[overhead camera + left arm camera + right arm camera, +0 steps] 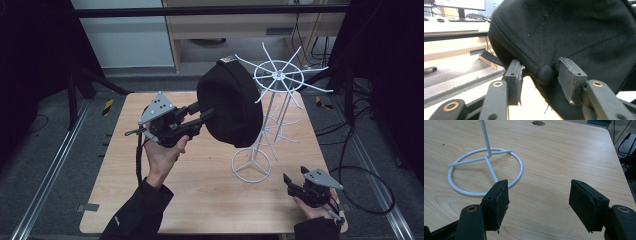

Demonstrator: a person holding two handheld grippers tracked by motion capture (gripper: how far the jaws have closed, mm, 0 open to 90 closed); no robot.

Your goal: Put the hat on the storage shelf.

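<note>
Left tool [206,114] stands released: my left gripper view shows its two pads [571,78] set apart on either side of the top button of the black cap [231,102], with a gap on each side, so the pads do not press the fabric. Right tool [295,176] is also released, jaws wide, nothing between them; it rests low at the near right corner of the table [200,195], well apart from the cap.

Surroundings: the white wire stand [270,107] rises from a ring base [484,170] on the table, right of centre. Its spoked top wheel sits just beside the cap's right edge; thinner wire arms branch off lower down the stem. The cap hangs against the stand's upper part and hides the stem behind it. Whether the cap rests fully on a wire arm I cannot tell. My left tool approaches from the left, level; the stand's base lies between my two tools.

Orientation: the cap's crown faces left, toward my left tool, button foremost. Its opening faces right, into the stand. Its long axis runs from upper left to lower right, tilted.

Surface and room: pale wood-grain table top on a grey floor with metal rails on both sides; dark curtains at the sides; a cabinet and cables behind
</note>
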